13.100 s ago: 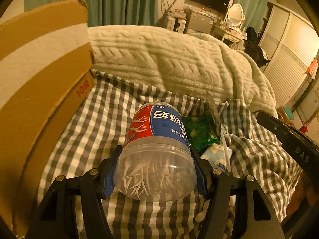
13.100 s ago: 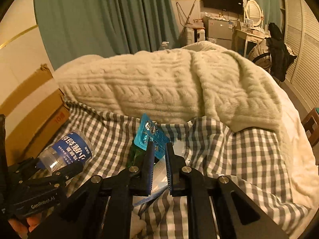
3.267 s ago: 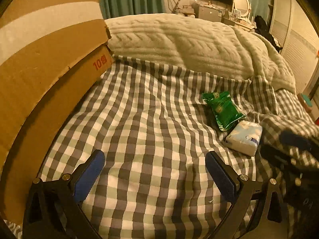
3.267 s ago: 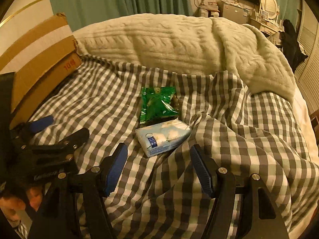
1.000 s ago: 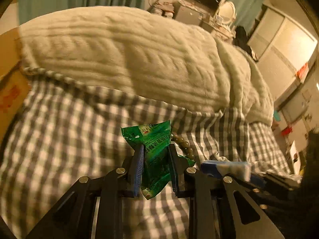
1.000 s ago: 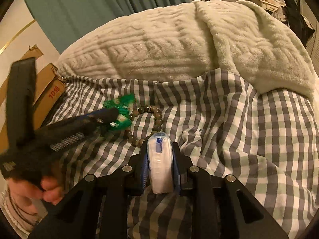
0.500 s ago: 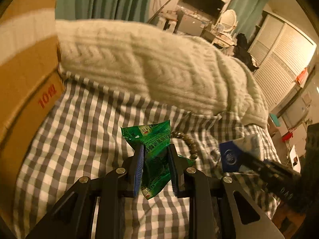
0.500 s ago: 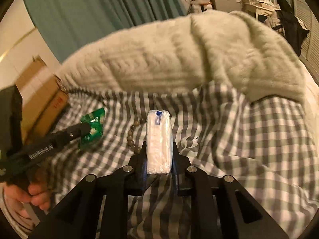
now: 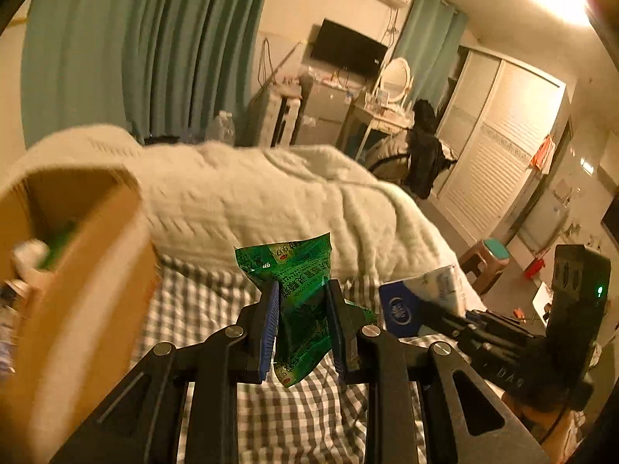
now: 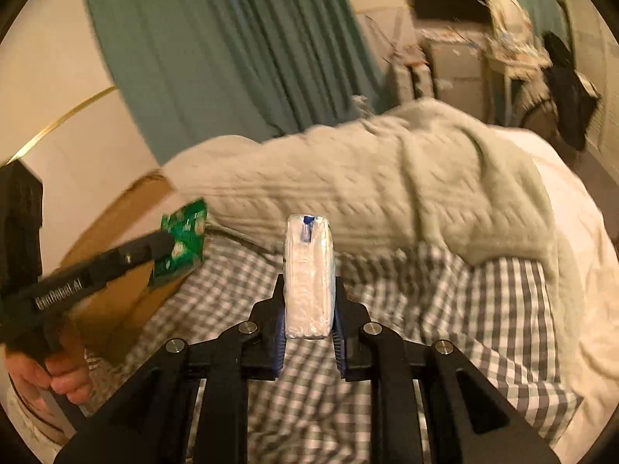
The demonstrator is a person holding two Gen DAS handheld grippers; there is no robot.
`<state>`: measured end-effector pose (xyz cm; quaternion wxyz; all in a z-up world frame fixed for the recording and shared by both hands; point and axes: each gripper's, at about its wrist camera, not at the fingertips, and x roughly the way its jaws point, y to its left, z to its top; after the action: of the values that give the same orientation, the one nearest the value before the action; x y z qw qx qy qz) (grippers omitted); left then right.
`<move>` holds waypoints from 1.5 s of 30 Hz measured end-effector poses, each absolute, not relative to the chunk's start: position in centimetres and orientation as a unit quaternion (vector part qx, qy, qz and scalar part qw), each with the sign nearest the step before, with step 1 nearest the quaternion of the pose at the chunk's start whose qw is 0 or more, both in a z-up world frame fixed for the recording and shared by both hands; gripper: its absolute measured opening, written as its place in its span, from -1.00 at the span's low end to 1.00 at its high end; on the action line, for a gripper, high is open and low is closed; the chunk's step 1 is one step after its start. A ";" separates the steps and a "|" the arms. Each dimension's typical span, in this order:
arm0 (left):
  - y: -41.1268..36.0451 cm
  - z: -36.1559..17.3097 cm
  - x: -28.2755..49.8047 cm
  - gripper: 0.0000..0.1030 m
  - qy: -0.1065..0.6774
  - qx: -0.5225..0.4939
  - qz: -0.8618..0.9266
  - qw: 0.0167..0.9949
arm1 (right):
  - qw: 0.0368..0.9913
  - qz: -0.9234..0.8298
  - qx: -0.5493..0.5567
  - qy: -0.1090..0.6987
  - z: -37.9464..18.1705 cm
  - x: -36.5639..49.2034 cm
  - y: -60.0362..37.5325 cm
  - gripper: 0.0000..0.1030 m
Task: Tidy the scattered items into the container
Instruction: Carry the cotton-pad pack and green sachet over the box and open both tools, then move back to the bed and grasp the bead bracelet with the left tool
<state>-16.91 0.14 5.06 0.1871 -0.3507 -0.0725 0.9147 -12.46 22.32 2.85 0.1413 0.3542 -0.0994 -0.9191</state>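
Jaws pinch green packet (image 9: 303, 301) upright, tissue pack (image 10: 308, 276) upright

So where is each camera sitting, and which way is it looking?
Left wrist camera: rides on the left gripper, looking forward over the green snack packet toward the cardboard box and bedroom; the right gripper shows.
Right wrist camera: rides on the right gripper, looking forward over the tissue pack toward the curtain; the left gripper and left hand show.
Both see the packet, box, knitted blanket and checked sheet.
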 end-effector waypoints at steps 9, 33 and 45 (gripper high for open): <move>-7.5 11.2 -15.2 -0.53 -0.084 -0.334 0.931 0.123 | 0.233 -0.924 0.302 -0.036 11.0 -10.0 13.3 -0.64; -23.2 6.0 -14.9 0.69 -0.081 -0.357 0.928 -0.066 | 0.330 -0.882 0.335 -0.004 9.4 -17.0 -6.3 0.18; -17.4 7.3 -10.6 0.89 -0.070 -0.331 0.940 -0.040 | 0.183 -0.950 0.244 0.062 10.9 -10.4 1.2 0.47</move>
<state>-10.61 -17.36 7.28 -0.0397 -0.3305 -0.0703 0.9403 -10.44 1.23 10.89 0.1827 0.2439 0.0625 -0.9504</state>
